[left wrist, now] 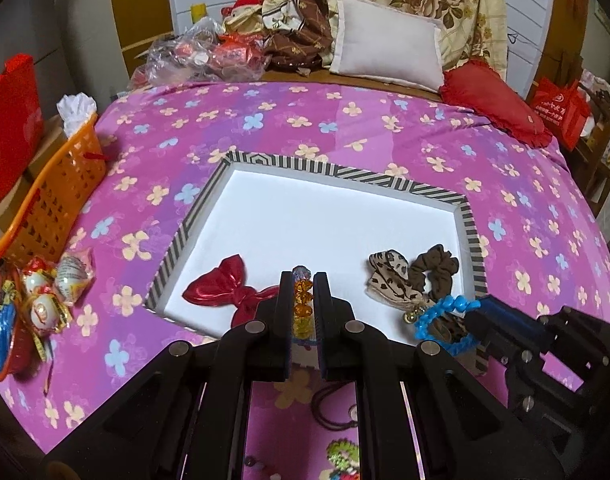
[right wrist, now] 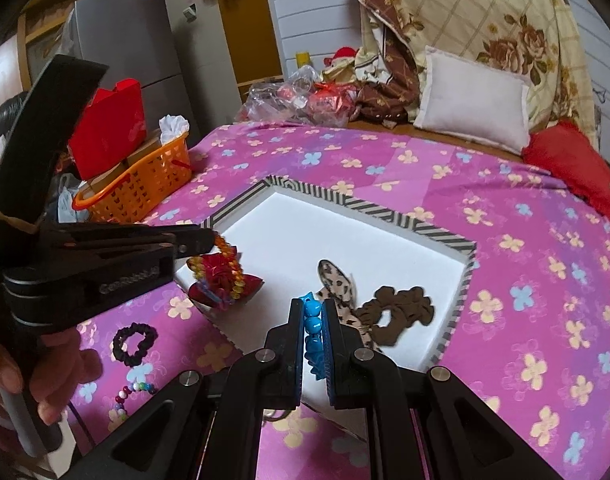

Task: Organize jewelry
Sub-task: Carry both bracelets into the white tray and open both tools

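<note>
A white tray with a striped rim (left wrist: 345,174) (right wrist: 369,204) lies on the pink flowered bedspread. In it lie a red bow (left wrist: 225,290) (right wrist: 215,276), a leopard scrunchie (left wrist: 389,276) (right wrist: 337,280) and a brown scrunchie (left wrist: 435,270) (right wrist: 397,310). My left gripper (left wrist: 303,280) (right wrist: 213,238) is shut on an amber bead bracelet (left wrist: 303,304) (right wrist: 231,268), held above the tray's near left part. My right gripper (right wrist: 313,308) (left wrist: 475,312) is shut on a blue bead bracelet (right wrist: 313,332) (left wrist: 441,320) over the tray's near edge.
An orange basket (left wrist: 53,200) (right wrist: 145,184) stands at the bed's left edge. A black scrunchie (right wrist: 135,342) and a colourful bead string (right wrist: 131,394) lie on the bedspread near me. A red bowl with wrapped trinkets (left wrist: 21,316) sits at left. Pillows (left wrist: 389,46) lie at the back.
</note>
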### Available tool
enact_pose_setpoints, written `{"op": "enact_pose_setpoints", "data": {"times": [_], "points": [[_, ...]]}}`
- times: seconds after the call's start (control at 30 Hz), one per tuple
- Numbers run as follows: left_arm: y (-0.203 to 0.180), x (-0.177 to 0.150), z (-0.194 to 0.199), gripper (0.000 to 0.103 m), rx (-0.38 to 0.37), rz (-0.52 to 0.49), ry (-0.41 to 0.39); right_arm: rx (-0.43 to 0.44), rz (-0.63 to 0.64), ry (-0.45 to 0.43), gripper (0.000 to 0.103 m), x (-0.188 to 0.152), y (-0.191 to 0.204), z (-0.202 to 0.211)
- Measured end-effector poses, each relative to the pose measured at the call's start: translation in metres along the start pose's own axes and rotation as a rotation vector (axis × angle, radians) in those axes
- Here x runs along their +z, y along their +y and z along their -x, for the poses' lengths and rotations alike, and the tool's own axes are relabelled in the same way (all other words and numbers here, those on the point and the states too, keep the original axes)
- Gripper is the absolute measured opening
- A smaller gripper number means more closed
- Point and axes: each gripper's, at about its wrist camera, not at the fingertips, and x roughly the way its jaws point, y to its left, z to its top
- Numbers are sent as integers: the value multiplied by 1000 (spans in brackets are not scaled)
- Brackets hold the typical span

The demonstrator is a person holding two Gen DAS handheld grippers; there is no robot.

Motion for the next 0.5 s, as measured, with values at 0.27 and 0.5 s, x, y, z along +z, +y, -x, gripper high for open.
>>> {"op": "enact_pose_setpoints", "data": {"times": [0.27,0.5], "points": [[0,-4,-31,8,-4,24,48,50,-59,57,8,-7,-6,-38],[11,-13,-58,8,14,63,94,-19,-96,111,8,-23,-25,-65]]}}
